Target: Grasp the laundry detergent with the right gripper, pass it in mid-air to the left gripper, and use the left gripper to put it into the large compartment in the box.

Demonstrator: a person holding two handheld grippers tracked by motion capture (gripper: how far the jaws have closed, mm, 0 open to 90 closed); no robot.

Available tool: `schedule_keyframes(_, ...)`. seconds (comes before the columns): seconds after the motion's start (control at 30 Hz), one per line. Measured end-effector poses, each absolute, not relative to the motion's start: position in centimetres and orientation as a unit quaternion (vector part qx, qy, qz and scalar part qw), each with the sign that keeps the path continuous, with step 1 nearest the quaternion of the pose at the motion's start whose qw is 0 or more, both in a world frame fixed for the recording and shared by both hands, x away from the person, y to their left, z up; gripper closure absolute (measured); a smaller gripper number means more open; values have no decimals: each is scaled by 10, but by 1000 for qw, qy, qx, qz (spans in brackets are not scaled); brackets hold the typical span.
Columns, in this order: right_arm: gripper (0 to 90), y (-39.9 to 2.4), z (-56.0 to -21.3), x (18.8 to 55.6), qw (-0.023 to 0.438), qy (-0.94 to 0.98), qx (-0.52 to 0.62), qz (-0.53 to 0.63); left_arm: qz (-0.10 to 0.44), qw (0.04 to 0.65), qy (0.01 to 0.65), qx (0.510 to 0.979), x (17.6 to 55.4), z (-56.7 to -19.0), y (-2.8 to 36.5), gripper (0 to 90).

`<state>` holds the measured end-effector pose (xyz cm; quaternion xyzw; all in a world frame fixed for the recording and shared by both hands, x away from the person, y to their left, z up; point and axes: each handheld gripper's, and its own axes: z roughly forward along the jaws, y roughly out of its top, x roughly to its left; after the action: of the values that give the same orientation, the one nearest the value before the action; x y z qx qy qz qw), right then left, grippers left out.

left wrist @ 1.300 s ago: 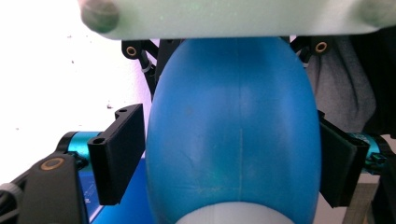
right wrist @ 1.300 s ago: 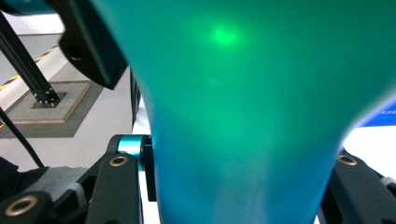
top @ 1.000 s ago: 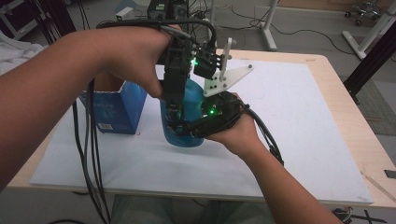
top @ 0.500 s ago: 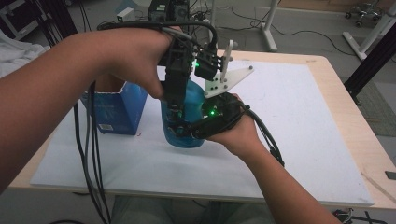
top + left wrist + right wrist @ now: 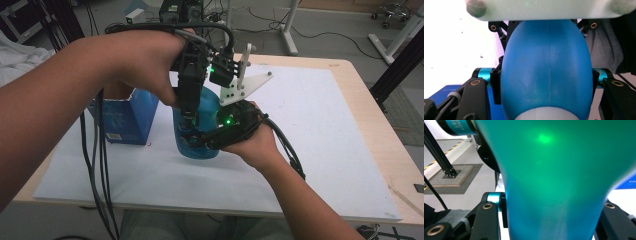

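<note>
A blue bottle (image 5: pixel 205 131) stands upright on the white mat (image 5: pixel 325 125). My left gripper (image 5: pixel 192 119) reaches down on it from above. Its jaws have just been closing, and the pads (image 5: pixel 496 85) now press on both sides of the bottle's rounded blue body (image 5: pixel 546 70). A pale part of the bottle (image 5: pixel 549 114) shows close to that camera. My right gripper (image 5: pixel 196 141) comes in level from the right and is shut on the bottle's lower part. In the right gripper view the bottle (image 5: pixel 554 182) sits between the jaws, with a green light glinting on it.
An open blue box (image 5: pixel 122 120) stands on the mat just left of the bottle. Black cables (image 5: pixel 97 165) hang from the left hand over the table's front edge. Bare wooden table (image 5: pixel 395 150) runs along the right side.
Both hands and the bottle keep their places in the high view; no shift shows there.
</note>
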<state>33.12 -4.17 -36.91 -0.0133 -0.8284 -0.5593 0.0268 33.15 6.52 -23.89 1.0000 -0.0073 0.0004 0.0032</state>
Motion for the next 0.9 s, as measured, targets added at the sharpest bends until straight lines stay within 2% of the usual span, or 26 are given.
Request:
schedule_keyframes(0.63,437,-45,-369,330,29,-829,-9,-558,-2,9,-6,1000,331,-239,63,395)
schedule_keyframes(0.7,410,-46,-367,330,22,-830,-10,-557,-3,5,-5,1000,332,-238,63,394)
schedule_keyframes(0.77,329,-50,-365,330,15,-827,-20,-562,-6,3,-3,1000,332,-239,62,394)
schedule_keyframes(0.9,276,-58,-364,331,23,-830,-28,-556,-7,-3,2,1000,333,-240,63,394)
